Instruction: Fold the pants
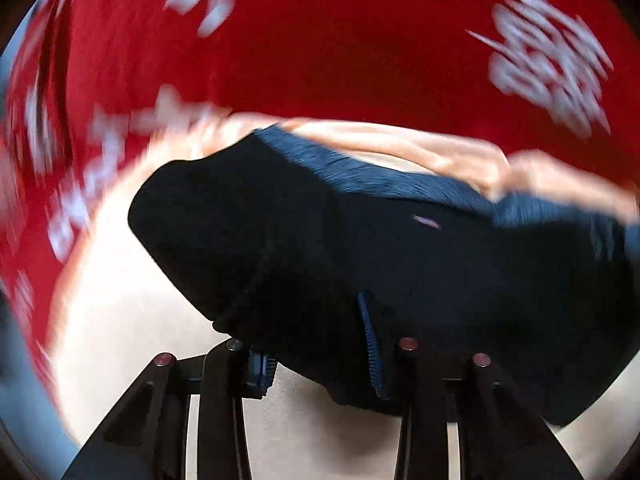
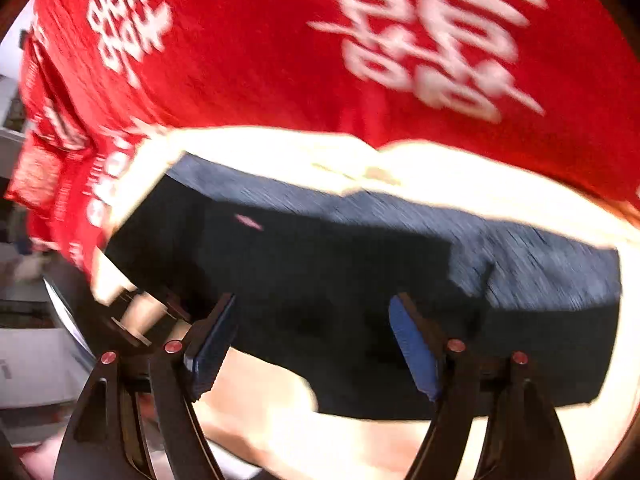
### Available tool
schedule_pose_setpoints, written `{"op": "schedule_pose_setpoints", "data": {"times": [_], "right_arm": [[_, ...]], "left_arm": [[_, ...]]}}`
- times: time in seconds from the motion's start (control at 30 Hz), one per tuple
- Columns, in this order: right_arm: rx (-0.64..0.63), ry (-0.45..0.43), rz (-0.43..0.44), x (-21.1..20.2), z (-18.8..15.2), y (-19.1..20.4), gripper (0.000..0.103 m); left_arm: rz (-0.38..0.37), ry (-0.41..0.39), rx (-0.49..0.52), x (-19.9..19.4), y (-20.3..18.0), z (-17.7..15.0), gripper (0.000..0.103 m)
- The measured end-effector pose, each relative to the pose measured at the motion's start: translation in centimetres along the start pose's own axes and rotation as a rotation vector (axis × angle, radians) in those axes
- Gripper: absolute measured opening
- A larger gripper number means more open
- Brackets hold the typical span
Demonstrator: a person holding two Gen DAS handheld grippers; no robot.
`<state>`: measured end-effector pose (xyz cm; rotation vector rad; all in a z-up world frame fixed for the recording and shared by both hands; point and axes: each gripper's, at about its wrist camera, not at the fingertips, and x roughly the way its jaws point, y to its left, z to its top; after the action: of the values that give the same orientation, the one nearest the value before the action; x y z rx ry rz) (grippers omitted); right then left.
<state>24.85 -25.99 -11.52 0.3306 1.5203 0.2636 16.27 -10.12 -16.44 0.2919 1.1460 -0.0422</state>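
Observation:
The dark navy pants (image 1: 320, 248) lie as a folded bundle on a cream surface (image 1: 120, 300); they also show in the right wrist view (image 2: 360, 264). My left gripper (image 1: 316, 364) is open, its blue-padded fingers (image 1: 260, 372) astride the bundle's near edge, cloth between them. My right gripper (image 2: 316, 348) is open, its fingers (image 2: 416, 348) wide apart at the near edge of the pants, cloth lying between them. Both views are motion-blurred.
A red cloth with white characters (image 1: 360, 60) covers the far side behind the pants, also in the right wrist view (image 2: 280, 60). At the left of the right wrist view sit grey and white furnishings (image 2: 24, 360) past the surface edge.

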Motion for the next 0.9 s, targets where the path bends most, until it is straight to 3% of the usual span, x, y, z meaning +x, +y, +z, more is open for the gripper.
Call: {"op": "schedule_pose_setpoints", "data": {"times": [0.1, 0.2, 0.37, 0.5, 0.63, 0.67, 0.73, 0.9], "right_arm": [[-0.056, 0.121, 0.092, 1.6, 3.7, 3.4, 0.083], [-0.139, 0.219, 0.11, 3.9, 6.1, 7.5, 0.084], [-0.26, 0.349, 0.075, 9.2, 7.4, 14.5, 0.084], [-0.296, 0.453, 0.046, 12.9, 7.2, 17.0, 0.085], [-0.359, 0.527, -0.059, 15.8, 6.8, 17.9, 0.083], [-0.353, 0.536, -0.068, 16.0, 6.6, 17.6, 0.059], [-0.313, 0.529, -0.057, 15.6, 6.8, 16.8, 0.019], [-0.267, 0.429, 0.036, 11.5, 6.4, 14.3, 0.017]], "left_arm": [[0.05, -0.048, 0.12, -0.8, -1.9, -0.8, 0.037], [0.074, -0.071, 0.177, -1.1, -2.6, -1.3, 0.037], [0.083, -0.066, 0.19, -1.0, -3.0, -1.3, 0.037], [0.089, -0.071, 0.203, -1.2, -2.8, -1.4, 0.037], [0.088, -0.079, 0.206, -1.6, -3.1, -1.4, 0.037], [0.087, -0.08, 0.209, -1.7, -3.1, -1.4, 0.037], [0.074, -0.068, 0.206, -1.7, -3.1, -1.3, 0.037], [0.043, -0.11, 0.233, -3.5, -4.0, -0.9, 0.037]]}}
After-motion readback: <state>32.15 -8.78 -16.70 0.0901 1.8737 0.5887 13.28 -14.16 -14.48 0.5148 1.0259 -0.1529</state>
